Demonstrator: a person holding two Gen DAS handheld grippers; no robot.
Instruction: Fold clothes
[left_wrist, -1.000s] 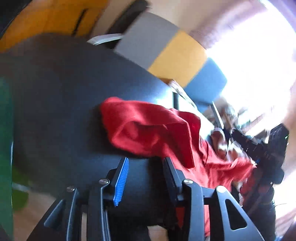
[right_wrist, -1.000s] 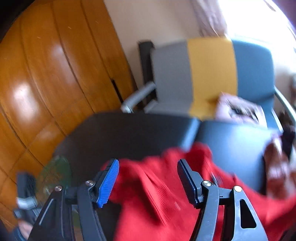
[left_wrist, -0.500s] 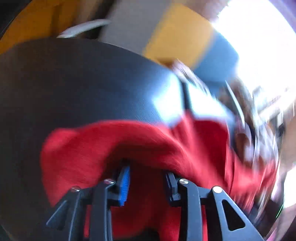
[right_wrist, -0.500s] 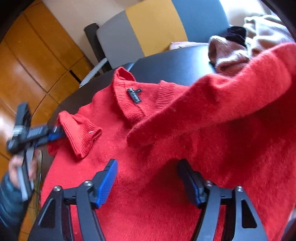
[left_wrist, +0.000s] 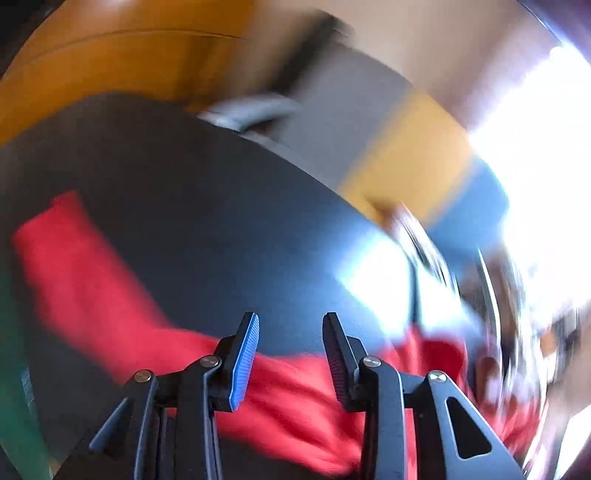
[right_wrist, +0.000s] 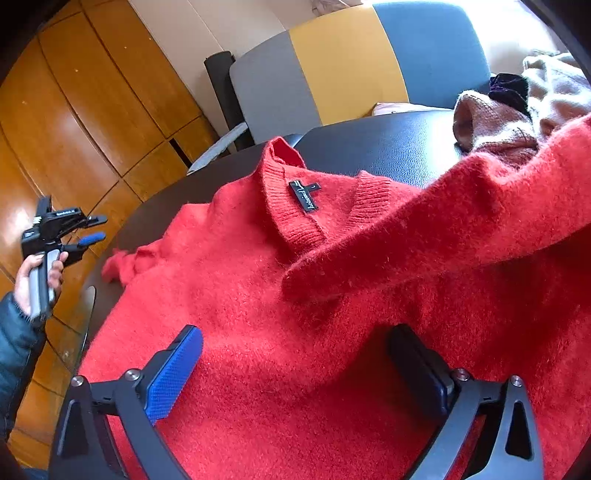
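Setting: indoor room, a lounge or office-type meeting space; exact kind cannot be told.
Walls: glossy orange-brown wood panels (right_wrist: 92, 110) in large rectangular sections; pale plaster wall (right_wrist: 207, 33) beside them.
Furniture: round dark table (right_wrist: 388, 144) with a leather-like grained top; upholstered chair (right_wrist: 343, 62) behind it with its back in grey, yellow and blue blocks, plus a grey armrest (right_wrist: 218, 147).
Light: strong daylight from a window (left_wrist: 543, 147) on the right, overexposed.
Contents: knitted clothes (right_wrist: 517, 110) heaped at the table's far edge.
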